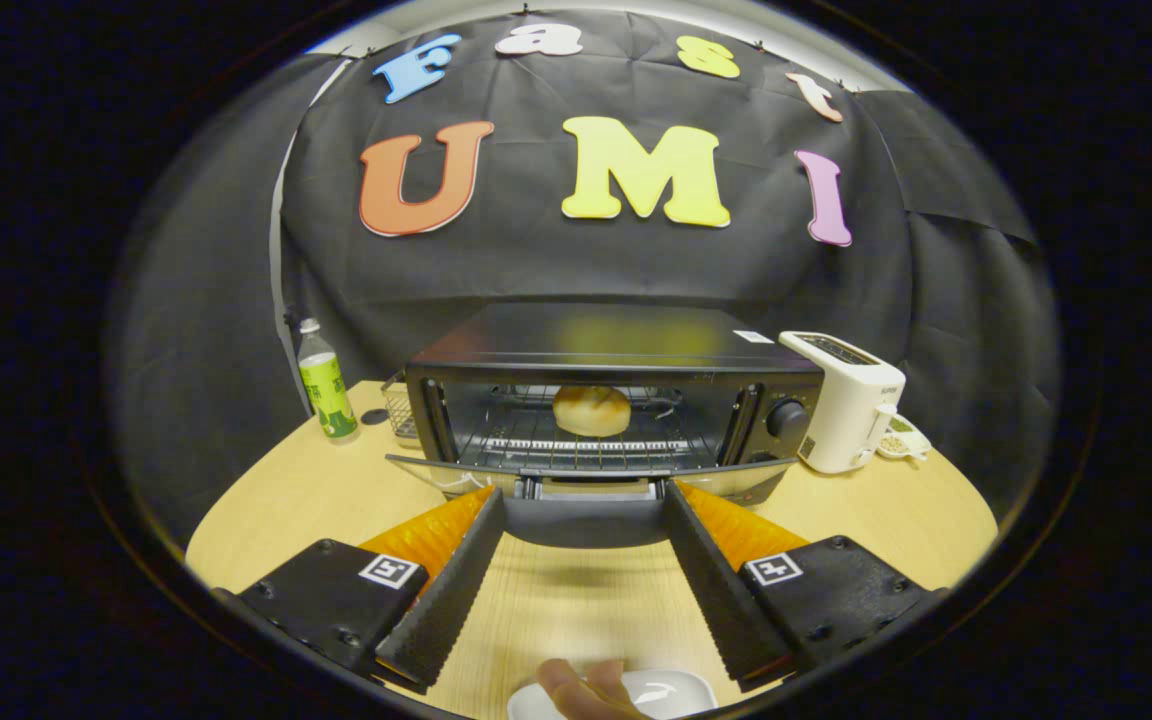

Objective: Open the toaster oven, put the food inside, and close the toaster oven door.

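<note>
**Bun on the rack, door down, closing yet to do**

The gripper [584,505] stood with its jaws wide and nothing between them, the tips just short of the front edge of the toaster oven door [586,478], which hung open and nearly level. The food, a single round bun [591,410], sat on the wire rack [586,440] inside the toaster oven [611,400], beyond the fingers. By that layout, the step in hand looked to be closing the door.

To do it well, the jaws would best go under the door's front lip, or one finger beneath it near the middle, and lift in an arc about the hinge at the oven's base rather than shove straight ahead, which could slide the oven back on the tabletop [316,500]. A centred push would keep the door from twisting, and it should be followed until it sat flush.

Counted: one toaster oven, one bun, one green bottle [326,385] to the oven's left, one white toaster [846,400] to its right with one small dish [901,440] beside it, one wire basket [399,408] partly hidden behind the oven, one white plate [671,693] near the fingers' base with fingertips [586,688] of one hand on it.
</note>
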Demonstrator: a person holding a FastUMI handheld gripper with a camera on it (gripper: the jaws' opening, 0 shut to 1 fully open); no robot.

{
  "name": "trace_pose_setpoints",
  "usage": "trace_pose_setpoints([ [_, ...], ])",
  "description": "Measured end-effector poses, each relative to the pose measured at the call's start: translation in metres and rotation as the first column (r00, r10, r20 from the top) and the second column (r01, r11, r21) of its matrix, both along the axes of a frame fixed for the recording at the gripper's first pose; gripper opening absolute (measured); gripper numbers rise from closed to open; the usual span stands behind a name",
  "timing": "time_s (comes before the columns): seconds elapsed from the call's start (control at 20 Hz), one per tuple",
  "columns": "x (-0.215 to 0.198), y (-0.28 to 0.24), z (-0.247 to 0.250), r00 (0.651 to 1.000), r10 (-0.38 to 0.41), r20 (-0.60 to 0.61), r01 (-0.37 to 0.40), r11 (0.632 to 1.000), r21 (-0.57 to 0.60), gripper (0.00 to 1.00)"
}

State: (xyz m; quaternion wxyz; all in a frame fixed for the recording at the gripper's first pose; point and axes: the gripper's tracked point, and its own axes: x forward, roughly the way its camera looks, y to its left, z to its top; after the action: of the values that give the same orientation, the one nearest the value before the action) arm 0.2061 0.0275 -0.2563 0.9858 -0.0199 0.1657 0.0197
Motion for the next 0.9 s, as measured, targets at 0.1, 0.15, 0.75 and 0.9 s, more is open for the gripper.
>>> trace_pose_setpoints([
  [0.1, 0.006, 0.001, 0.007, 1.000, 0.008, 0.028, -0.009, 0.999, 0.031, 1.00],
  [0.15, 0.008, 0.001, 0.010, 0.999, 0.013, 0.040, -0.015, 0.999, 0.050, 1.00],
  [0.75, -0.008, -0.006, 0.020, 0.999, -0.006, 0.034, 0.002, 0.991, 0.132, 1.00],
  [0.9, -0.023, -0.015, 0.035, 0.998, -0.030, 0.054, 0.024, 0.993, 0.115, 1.00],
])
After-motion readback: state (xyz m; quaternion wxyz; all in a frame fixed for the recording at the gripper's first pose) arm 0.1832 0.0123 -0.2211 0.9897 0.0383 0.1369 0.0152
